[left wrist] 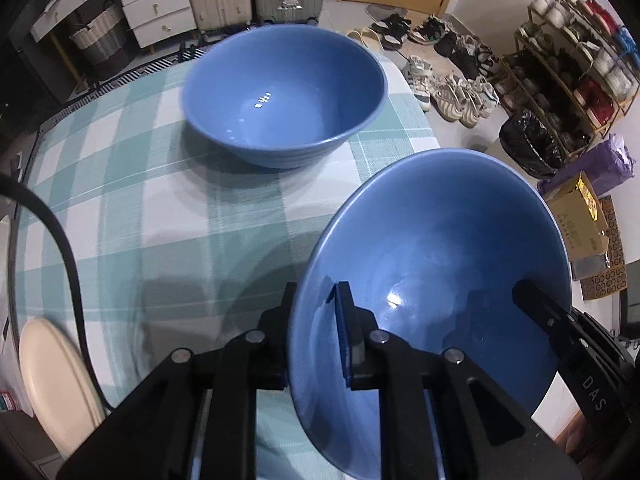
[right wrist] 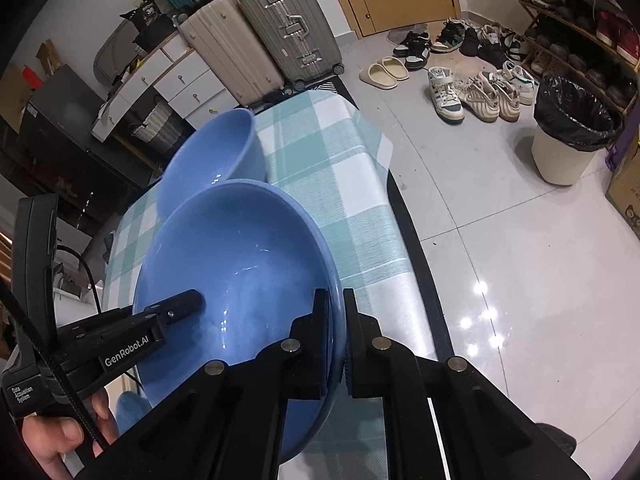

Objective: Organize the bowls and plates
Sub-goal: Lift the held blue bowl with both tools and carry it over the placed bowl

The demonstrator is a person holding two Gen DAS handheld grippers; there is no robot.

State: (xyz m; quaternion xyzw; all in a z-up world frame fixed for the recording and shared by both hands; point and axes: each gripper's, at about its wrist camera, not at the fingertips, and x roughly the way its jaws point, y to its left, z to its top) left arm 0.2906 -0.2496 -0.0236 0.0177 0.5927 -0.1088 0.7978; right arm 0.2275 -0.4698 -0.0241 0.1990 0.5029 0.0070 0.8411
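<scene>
Both grippers hold one blue bowl by opposite sides of its rim, lifted and tilted above the table. My left gripper is shut on its left rim, one finger inside and one outside. My right gripper is shut on its right rim; the bowl shows in that view too. The right gripper's finger shows in the left wrist view, the left gripper's finger in the right wrist view. A second blue bowl stands upright farther back on the table, also in the right wrist view.
The table has a teal and white checked cloth; its right edge drops to a tiled floor. A cream plate lies at the near left. Shoes, a shoe rack, a bin and suitcases stand beyond.
</scene>
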